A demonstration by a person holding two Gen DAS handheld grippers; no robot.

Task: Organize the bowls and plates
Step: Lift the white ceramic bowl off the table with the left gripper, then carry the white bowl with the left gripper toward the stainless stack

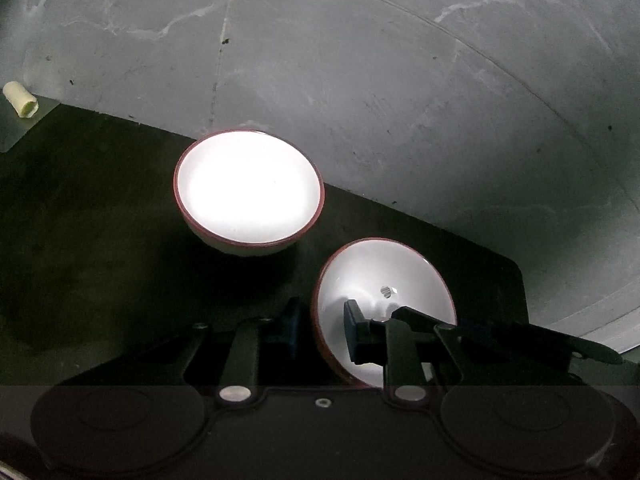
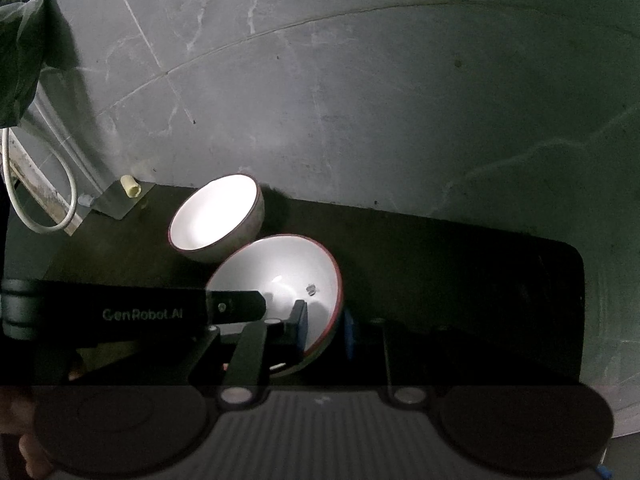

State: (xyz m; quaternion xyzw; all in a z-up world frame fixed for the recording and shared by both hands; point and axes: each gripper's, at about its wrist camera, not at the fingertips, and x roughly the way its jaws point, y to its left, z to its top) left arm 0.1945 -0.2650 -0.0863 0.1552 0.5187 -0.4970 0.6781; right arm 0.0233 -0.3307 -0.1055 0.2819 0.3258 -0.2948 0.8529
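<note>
The near bowl (image 1: 384,276), white inside with a red rim, is tipped up on its side above the dark desk (image 1: 100,240), close to the desk's rounded right corner. Both tongs are clamped narrow on its rim from opposite sides. The left tongs (image 1: 322,330) pinch the rim's left edge, one blue pad inside the bowl and the other outside. The right tongs (image 2: 326,330) pinch the opposite edge in the same way, with one finger inside the white wall and one blue pad behind it.

The second bowl (image 1: 248,192) sits upright on the desk just beyond the held one, at the desk's far edge. The two rims are near each other, and the right wrist view cannot settle whether they touch. Left of both bowls the desk surface is open and dark. To the right, little desk remains before the corner, and grey marbled floor (image 1: 400,80) lies past it.

A pale short tube (image 1: 20,99) rests on a clear sheet at the desk's far left corner. A white cable (image 2: 48,200) loops beyond that corner, and a dark plastic bag (image 2: 20,48) is cut off at the frame edge.

The bowls' interiors are washed out by glare. A small dark mark on the held bowl's inner wall is too small to read. Part of a hand (image 2: 34,456) shows dimly at the lower left.
</note>
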